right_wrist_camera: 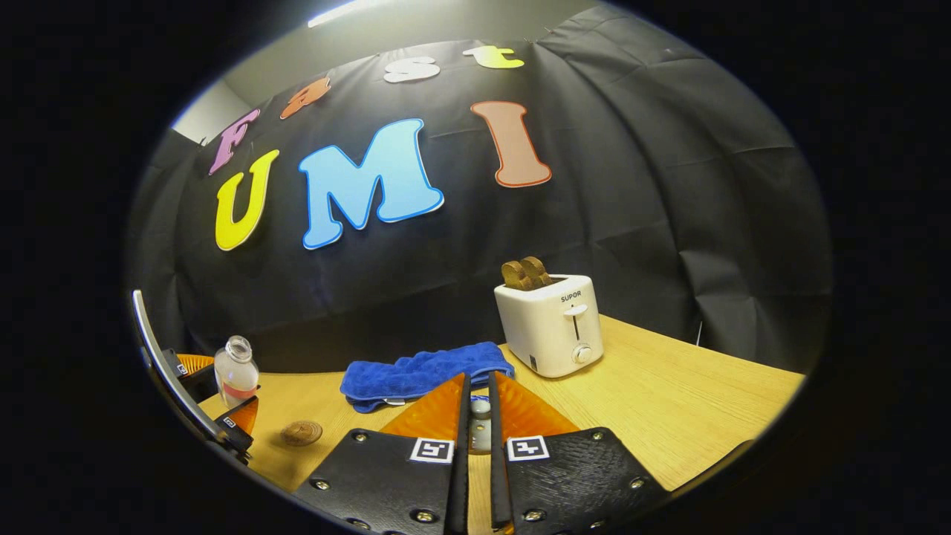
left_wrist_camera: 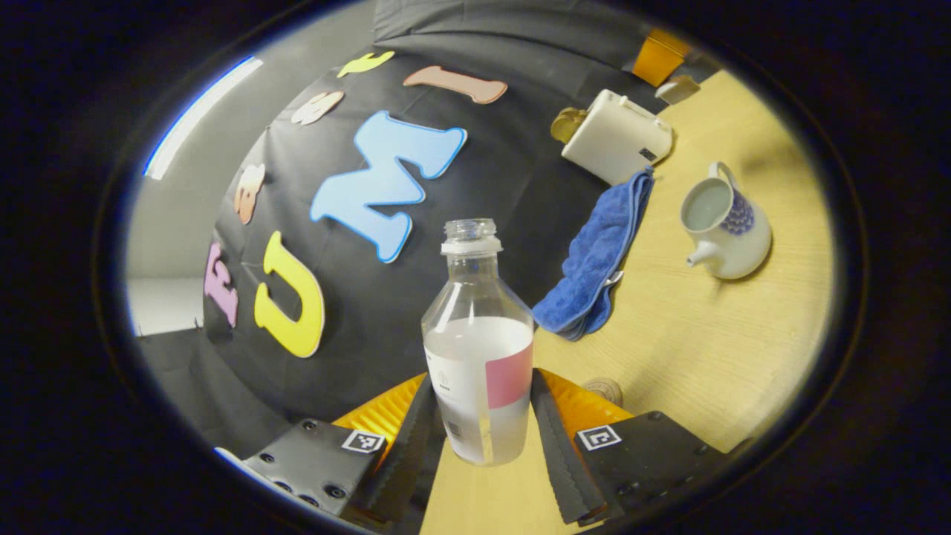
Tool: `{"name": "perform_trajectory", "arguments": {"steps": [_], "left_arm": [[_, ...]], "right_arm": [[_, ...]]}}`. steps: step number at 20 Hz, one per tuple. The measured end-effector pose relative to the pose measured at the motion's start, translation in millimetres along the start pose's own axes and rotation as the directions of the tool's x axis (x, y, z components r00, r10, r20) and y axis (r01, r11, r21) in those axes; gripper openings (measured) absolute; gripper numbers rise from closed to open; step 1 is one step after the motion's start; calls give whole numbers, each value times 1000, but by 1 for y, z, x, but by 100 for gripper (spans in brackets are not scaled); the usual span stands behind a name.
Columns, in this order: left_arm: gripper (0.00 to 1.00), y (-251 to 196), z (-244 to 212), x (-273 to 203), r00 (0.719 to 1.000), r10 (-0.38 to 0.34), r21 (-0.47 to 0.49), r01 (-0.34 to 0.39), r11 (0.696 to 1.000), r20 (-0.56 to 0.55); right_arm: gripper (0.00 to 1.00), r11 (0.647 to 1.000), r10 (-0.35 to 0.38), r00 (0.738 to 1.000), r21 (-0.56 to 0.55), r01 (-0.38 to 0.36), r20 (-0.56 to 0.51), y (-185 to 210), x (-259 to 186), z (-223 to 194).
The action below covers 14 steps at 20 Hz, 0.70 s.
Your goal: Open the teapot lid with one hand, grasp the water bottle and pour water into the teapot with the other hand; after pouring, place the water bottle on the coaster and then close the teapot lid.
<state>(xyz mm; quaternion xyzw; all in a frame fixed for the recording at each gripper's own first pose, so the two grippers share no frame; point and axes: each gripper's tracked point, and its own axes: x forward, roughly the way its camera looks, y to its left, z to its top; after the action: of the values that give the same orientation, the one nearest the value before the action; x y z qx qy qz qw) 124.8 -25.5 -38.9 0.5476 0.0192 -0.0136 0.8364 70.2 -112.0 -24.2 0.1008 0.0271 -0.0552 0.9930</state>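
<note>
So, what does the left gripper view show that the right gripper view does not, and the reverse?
The left gripper view adds the teapot, open, with water inside. The right gripper view adds the right claw shut on a small pale piece, likely the lid. Both share the water bottle held in the left claw, the blue towel, the toaster and the coaster.

Dim booth, lit by a ceiling strip (left_wrist_camera: 200, 115) (edges bend); sharp focus.

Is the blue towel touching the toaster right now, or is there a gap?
Touching. In the left gripper view, the blue towel has its upper end lying against the toaster base, with no table showing between them.
</note>
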Motion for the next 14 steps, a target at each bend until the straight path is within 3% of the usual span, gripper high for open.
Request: {"name": "perform_trajectory", "arguments": {"steps": [7,14], "left_arm": [[84,-22,30,6,995,-76,211,60,976,66],[84,-39,37,12,989,-128,402,87,912,75]], "right_arm": [[12,999,-11,1000,31,11,7,-8,-1,4],[12,998,-17,1000,66,16,12,-15,-2,7]]}}
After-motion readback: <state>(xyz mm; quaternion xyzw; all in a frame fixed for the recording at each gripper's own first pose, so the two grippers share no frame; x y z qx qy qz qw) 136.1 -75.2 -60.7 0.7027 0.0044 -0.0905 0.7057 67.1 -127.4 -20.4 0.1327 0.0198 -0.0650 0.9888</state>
